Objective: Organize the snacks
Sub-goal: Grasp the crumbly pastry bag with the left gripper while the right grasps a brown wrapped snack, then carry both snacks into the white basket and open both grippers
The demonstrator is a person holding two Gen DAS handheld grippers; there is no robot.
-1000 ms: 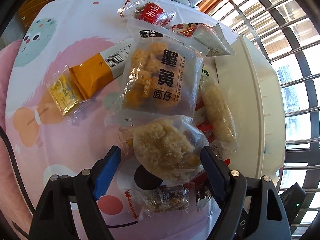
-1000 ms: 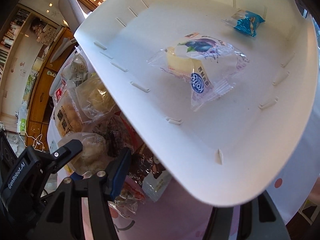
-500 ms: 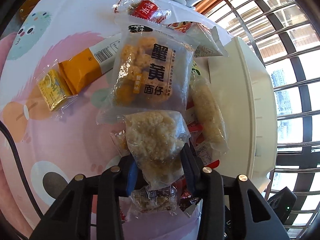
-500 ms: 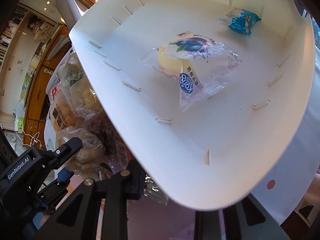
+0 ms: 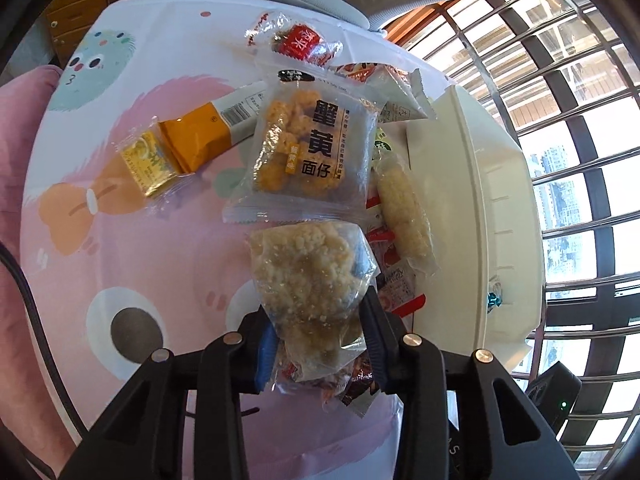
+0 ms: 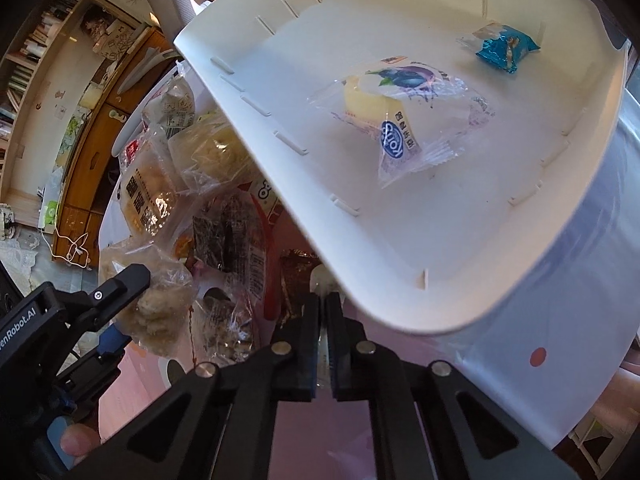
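Note:
My left gripper [image 5: 320,344] is shut on a clear packet of pale crumbly rice crisp [image 5: 308,280] and holds it just above the snack pile. The right wrist view shows the same packet [image 6: 160,304] in the left gripper [image 6: 120,308] at the lower left. My right gripper [image 6: 322,320] is shut at the near rim of the white bin [image 6: 460,260], with a thin pale strip of its wall between the pads. A blueberry cake packet [image 6: 400,120] and a small blue packet [image 6: 504,48] lie in the bin.
On the pink cartoon tablecloth [image 5: 120,280] lie a crab-yolk noodle bag [image 5: 312,148], an orange bar [image 5: 200,136], a yellow packet [image 5: 150,164], a red packet [image 5: 300,44] and a long rice roll [image 5: 404,216]. The bin [image 5: 492,208] stands right of the pile, by a barred window.
The left jaws closed on the rice crisp packet and raised it a little. The right jaws, which straddled the bin's rim, came together on it.

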